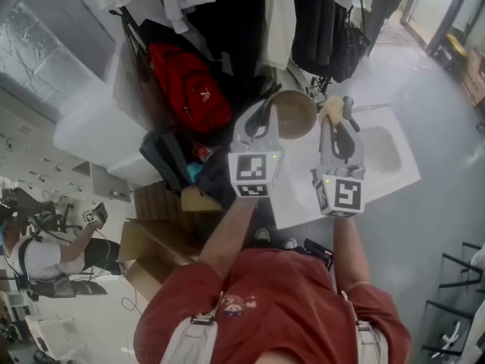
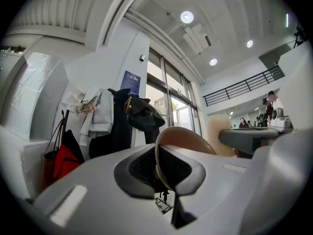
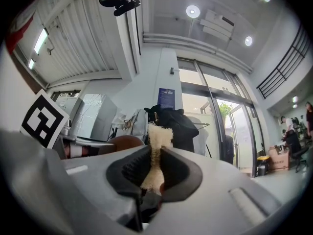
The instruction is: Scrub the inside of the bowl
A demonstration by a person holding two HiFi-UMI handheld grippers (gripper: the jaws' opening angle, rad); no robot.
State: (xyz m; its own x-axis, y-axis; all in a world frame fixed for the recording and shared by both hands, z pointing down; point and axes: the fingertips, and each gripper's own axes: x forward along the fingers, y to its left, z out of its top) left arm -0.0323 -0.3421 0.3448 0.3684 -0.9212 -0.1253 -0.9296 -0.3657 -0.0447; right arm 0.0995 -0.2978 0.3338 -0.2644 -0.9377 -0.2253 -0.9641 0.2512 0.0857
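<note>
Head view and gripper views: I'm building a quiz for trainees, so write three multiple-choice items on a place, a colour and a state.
1. Where is the tan round bowl? A) held by its rim in the left gripper B) stacked on a plate C) inside a cupboard
2. What colour is the fabric backpack beside the dark coats? A) blue B) red C) yellow
3. How do the jaws of the right gripper stand? A) apart, empty B) shut on the pale fibrous scrubbing pad C) shut on a spoon
Answers: 1 A, its rim sits between those jaws; 2 B, red in the head view; 3 B, the pad is pinched between them.
</note>
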